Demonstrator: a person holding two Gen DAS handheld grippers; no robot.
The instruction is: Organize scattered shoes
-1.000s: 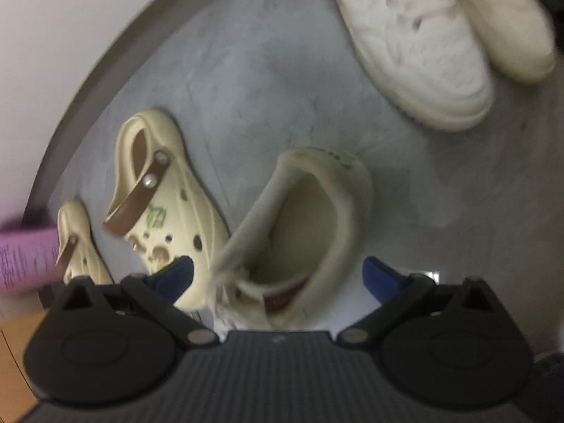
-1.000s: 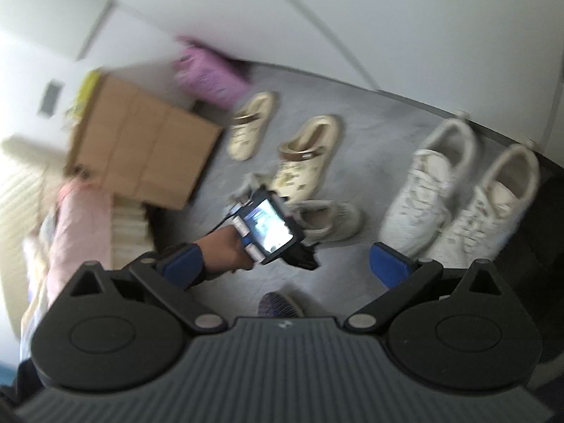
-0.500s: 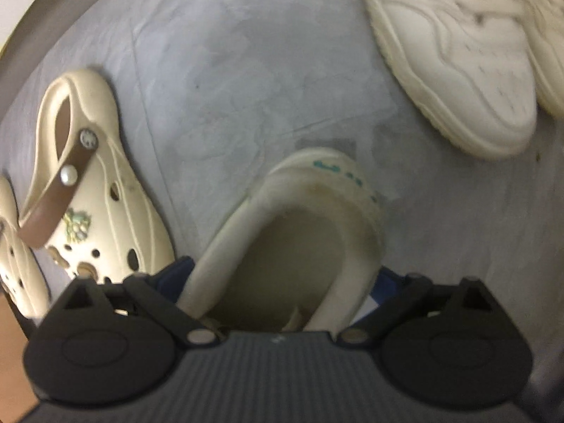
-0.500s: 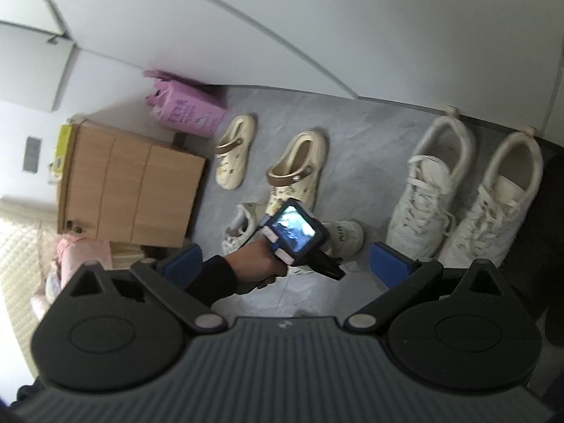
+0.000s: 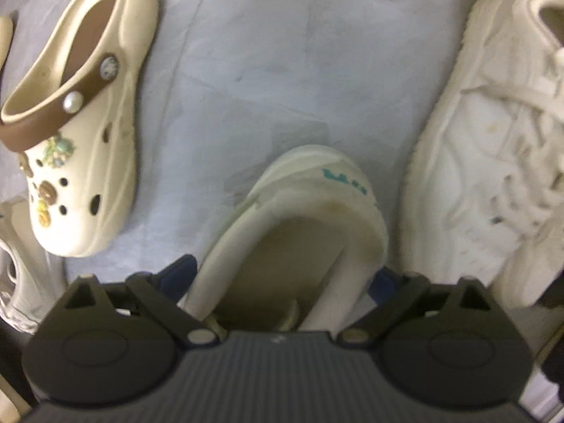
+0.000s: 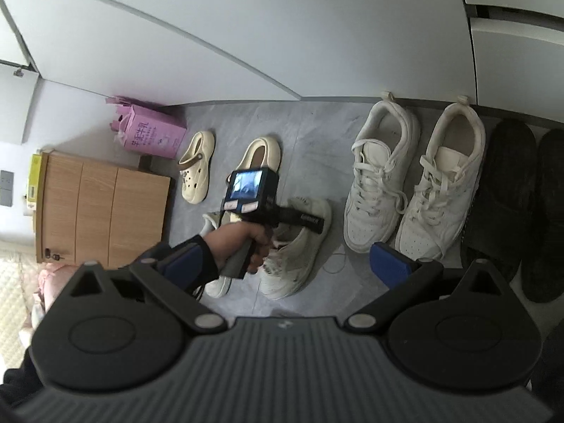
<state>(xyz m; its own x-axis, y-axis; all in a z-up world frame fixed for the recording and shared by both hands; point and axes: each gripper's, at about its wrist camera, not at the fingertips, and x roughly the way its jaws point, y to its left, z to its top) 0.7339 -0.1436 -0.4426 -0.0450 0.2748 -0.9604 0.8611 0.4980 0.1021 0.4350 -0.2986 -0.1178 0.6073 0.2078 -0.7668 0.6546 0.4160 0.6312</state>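
The left gripper (image 5: 282, 278) points steeply down at the grey floor (image 5: 268, 70), its jaws closing around the heel collar of a worn white sneaker (image 5: 306, 211); both blue pads sit right at the sides of the collar, though whether they already press on it cannot be told. In the right wrist view the person's left hand (image 6: 246, 243) wraps the gripper's handle, dark sleeve at the wrist, with its small screen facing up. That sneaker lies between a cream clog (image 5: 84, 134) with a brown strap and a pair of white lace-up sneakers (image 6: 412, 179) set against the wall. A second, smaller clog (image 6: 197, 169) lies beside a pink carton (image 6: 151, 134). The right gripper (image 6: 285, 264) hangs above the scene, tilted downward, jaws spread wide with nothing between them.
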